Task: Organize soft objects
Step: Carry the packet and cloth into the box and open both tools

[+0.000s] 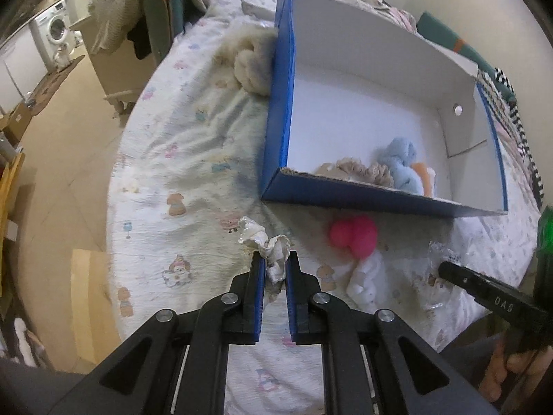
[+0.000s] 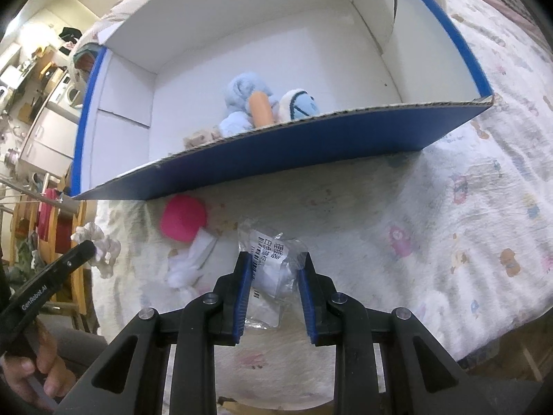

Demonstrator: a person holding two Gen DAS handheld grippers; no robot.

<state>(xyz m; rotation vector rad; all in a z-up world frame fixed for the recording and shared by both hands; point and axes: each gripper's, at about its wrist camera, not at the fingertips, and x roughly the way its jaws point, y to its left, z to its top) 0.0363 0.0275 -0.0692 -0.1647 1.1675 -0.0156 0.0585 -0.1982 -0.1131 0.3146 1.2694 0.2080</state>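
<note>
On the bed (image 1: 193,159), just short of the near wall of the blue box (image 1: 345,197), the left hand-held gripper (image 1: 275,259) pinches a crumpled white scrunchie (image 1: 266,238) between its blue pads, the pads drawn close on the fabric with ruffles spilling out ahead of the tips. It looks light and limp, so it should squash flat and hang from whatever fold is caught; a grip through the bunched middle seems safer than one on a loose frill, which could slide out.

The right hand-held gripper (image 2: 274,259) is spread, its pads either side of a clear plastic packet (image 2: 273,259) holding something white; whether the pads touch the film cannot be told. The film looks slick and crinkly, so a hold across the padded bulk inside would likely grip better than one on the empty edge. Between the two lies a soft toy with a pink ball (image 2: 183,218) and white body (image 2: 186,266), near the box wall; it should compress easily, and the narrower white part seems the handier place to take.

Inside the box rest a pale blue plush (image 2: 242,93), an orange piece (image 2: 261,107) and beige knit items (image 1: 359,169).

Readable writing: "GenRobot.AI" on the left tool's finger, "DA5" on the right tool's finger, and a barcode label with Chinese characters on the packet, too small to read surely.
</note>
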